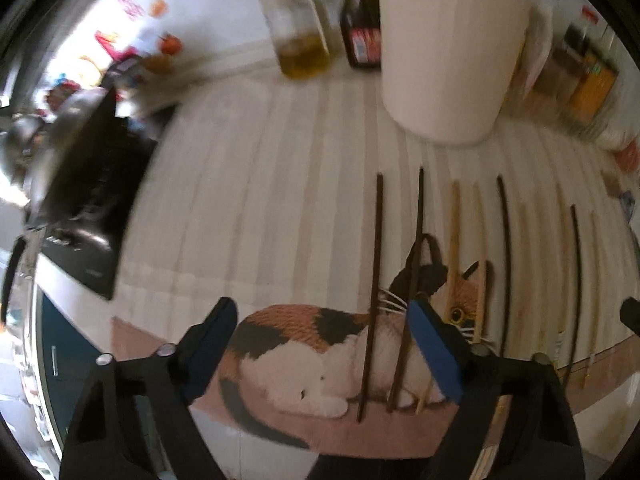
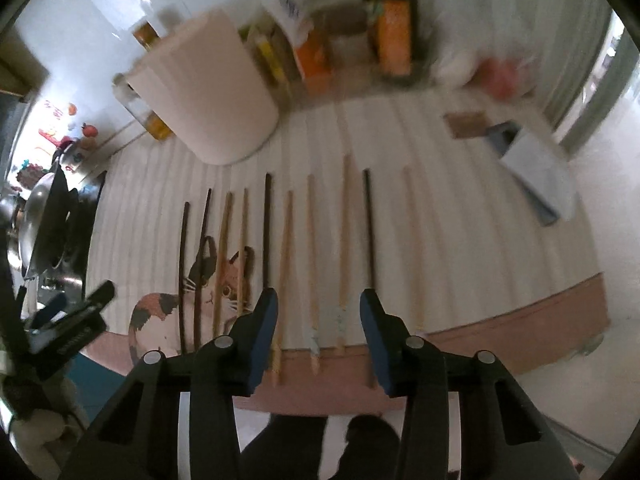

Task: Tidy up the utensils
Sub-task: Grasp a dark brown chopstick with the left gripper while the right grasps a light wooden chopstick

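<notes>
Several chopsticks lie side by side on a striped white mat (image 1: 280, 184) with a cat picture (image 1: 320, 344). In the left wrist view two dark chopsticks (image 1: 374, 292) lie between the fingers of my open, empty left gripper (image 1: 324, 312), with light wooden ones (image 1: 454, 232) and more dark ones (image 1: 505, 256) to the right. In the right wrist view my right gripper (image 2: 318, 300) is open and empty above the near ends of light wooden chopsticks (image 2: 343, 240). A dark chopstick (image 2: 369, 224) lies by its right finger. The left gripper (image 2: 76, 320) shows at the far left.
A large white bucket (image 1: 448, 48) stands at the back of the mat, with an oil jar (image 1: 298, 36) and a dark bottle (image 1: 360, 20) beside it. A black stove with a pan (image 1: 84, 184) sits at the left. Boxes (image 2: 392, 36) and a blue-white packet (image 2: 536, 168) lie at the back right.
</notes>
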